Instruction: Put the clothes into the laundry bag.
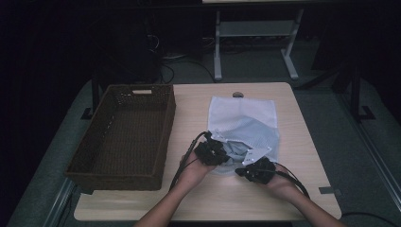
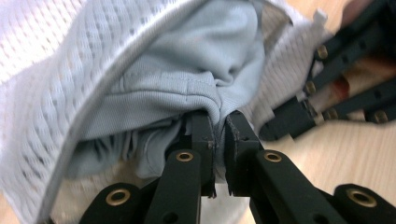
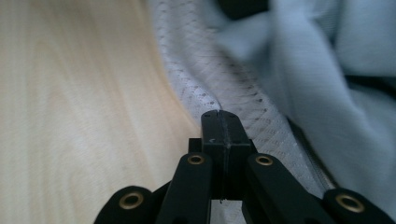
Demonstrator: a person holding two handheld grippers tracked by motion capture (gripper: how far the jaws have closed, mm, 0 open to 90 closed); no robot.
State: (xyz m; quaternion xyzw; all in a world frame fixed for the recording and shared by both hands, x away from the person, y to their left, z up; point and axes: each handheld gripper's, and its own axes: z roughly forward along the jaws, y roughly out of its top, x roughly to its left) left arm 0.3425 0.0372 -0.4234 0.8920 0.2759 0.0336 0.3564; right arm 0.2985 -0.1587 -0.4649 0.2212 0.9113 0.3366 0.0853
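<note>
Looking down: white mesh bag [image 1: 243, 127] lies mid-tabletop [image 1: 189, 118], long axis running away from the person, mouth nearest | close views: left tongs [image 2: 219, 126] clenched on grey knit cloth [image 2: 187, 70] inside the mouth; right tongs [image 3: 220, 123] clenched on the bag's rim | woven brown basket [image 1: 124, 137] sits left.
</note>
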